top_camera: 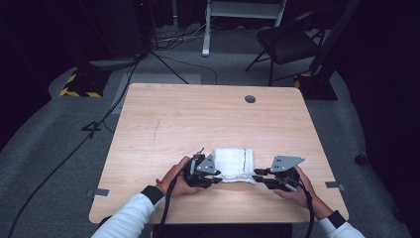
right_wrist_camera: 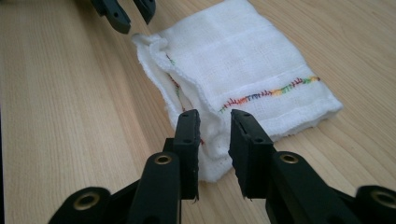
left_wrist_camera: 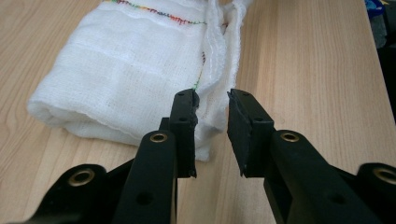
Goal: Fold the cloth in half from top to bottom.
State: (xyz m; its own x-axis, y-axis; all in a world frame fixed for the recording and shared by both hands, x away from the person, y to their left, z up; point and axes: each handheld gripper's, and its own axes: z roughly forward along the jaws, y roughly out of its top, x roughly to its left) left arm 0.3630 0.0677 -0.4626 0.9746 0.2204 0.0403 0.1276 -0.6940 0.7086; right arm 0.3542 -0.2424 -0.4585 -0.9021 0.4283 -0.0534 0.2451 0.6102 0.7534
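White folded cloth (top_camera: 235, 164) lies near the table's (top_camera: 198, 119) front edge; left tongs (top_camera: 218, 179) and right tongs (top_camera: 256, 174), both released, flank its near corners.

- Folded cloth (left_wrist_camera: 116, 79): white, loosely woven gauze, soft and matt, with rainbow-coloured stitching.
- Worktop (top_camera: 198, 119): pale wood-grain surface, smooth, faint sheen.
- Left tool (left_wrist_camera: 212, 126) and right tool (right_wrist_camera: 215, 140): black matt plastic, brass-coloured rivets.

1. The folded cloth (right_wrist_camera: 247, 60) is plain white gauze with a line of rainbow stitching, red through yellow and green to blue.
2. The table (top_camera: 198, 119) is light wood grain.
3. Left claw (left_wrist_camera: 212, 100) and right claw (right_wrist_camera: 215, 116): matte black, with brass-coloured rivets.
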